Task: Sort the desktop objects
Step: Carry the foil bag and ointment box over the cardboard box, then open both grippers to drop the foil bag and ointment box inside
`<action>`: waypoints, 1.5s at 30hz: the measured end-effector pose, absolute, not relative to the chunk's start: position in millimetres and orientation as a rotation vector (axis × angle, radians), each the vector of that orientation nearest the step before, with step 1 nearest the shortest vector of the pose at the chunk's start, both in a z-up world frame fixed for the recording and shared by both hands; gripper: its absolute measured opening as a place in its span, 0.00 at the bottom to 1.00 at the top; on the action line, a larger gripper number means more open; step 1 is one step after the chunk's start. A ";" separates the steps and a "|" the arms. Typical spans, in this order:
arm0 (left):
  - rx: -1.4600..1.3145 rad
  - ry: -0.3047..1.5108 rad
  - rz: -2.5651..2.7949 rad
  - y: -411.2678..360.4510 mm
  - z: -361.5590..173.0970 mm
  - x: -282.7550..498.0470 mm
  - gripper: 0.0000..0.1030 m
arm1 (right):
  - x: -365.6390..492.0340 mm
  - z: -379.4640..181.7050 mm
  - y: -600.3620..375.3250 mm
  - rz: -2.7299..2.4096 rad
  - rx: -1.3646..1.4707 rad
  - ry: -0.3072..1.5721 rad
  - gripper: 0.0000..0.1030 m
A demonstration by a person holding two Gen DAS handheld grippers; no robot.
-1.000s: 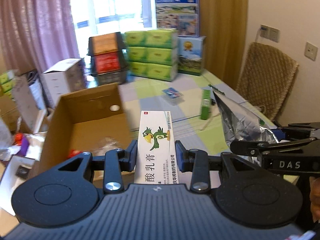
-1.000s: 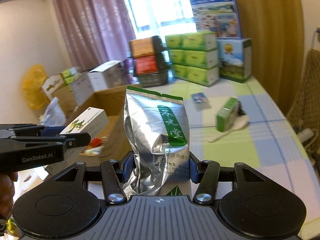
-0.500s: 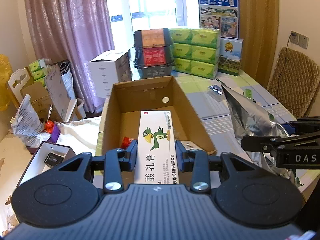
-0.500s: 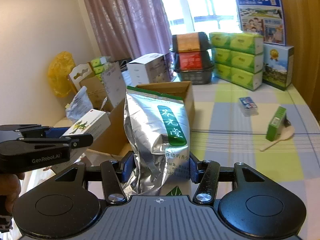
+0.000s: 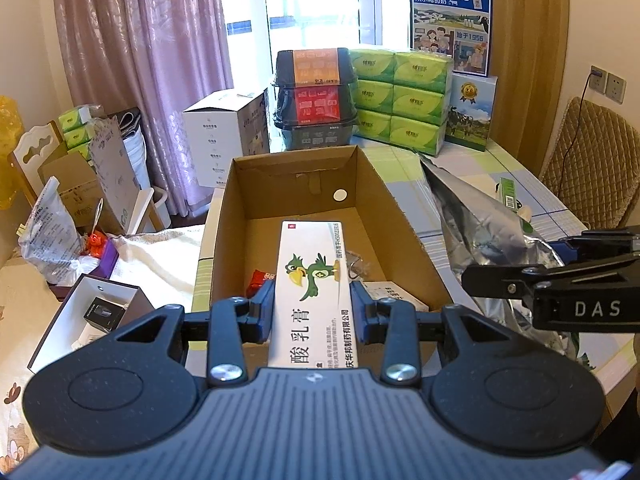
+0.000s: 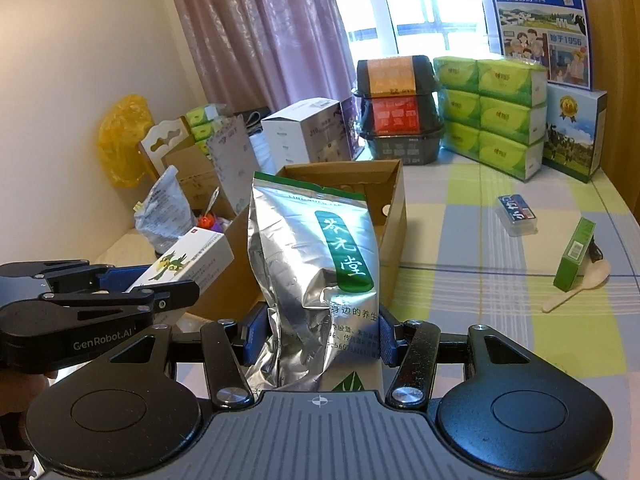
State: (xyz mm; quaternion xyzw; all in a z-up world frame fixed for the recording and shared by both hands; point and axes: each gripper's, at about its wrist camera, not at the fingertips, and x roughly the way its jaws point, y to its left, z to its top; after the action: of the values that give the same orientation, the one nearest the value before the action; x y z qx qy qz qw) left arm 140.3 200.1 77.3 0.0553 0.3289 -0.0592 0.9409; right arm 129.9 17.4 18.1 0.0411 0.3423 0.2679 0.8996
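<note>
Your left tool [image 5: 312, 312] is pinching the white ointment box [image 5: 312, 280], holding it over the open cardboard box [image 5: 224, 208] just ahead. Your right tool [image 6: 316, 336] is clamping the silver tea pouch [image 6: 312, 264] upright beside it, above the checked desk [image 6: 460, 280].

ointment box [image 5: 316, 280] now over cardboard box [image 5: 308, 184]
</note>
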 end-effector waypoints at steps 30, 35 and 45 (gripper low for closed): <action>0.058 0.752 -0.110 231.4 45.7 212.3 0.32 | 219.8 -9.9 64.0 0.568 0.078 0.776 0.50; 0.055 0.764 -0.107 233.2 38.7 225.4 0.32 | 233.0 -17.9 65.8 0.570 0.089 0.787 0.50; 0.007 0.750 -0.098 239.5 30.4 245.9 0.41 | 254.2 -23.9 65.8 0.557 0.114 0.793 0.50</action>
State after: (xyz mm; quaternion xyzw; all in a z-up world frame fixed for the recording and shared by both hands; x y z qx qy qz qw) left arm 245.9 239.5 30.4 0.0033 0.3663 -0.0481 0.9292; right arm 254.2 65.8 -23.9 0.0546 0.3808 0.2674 0.8835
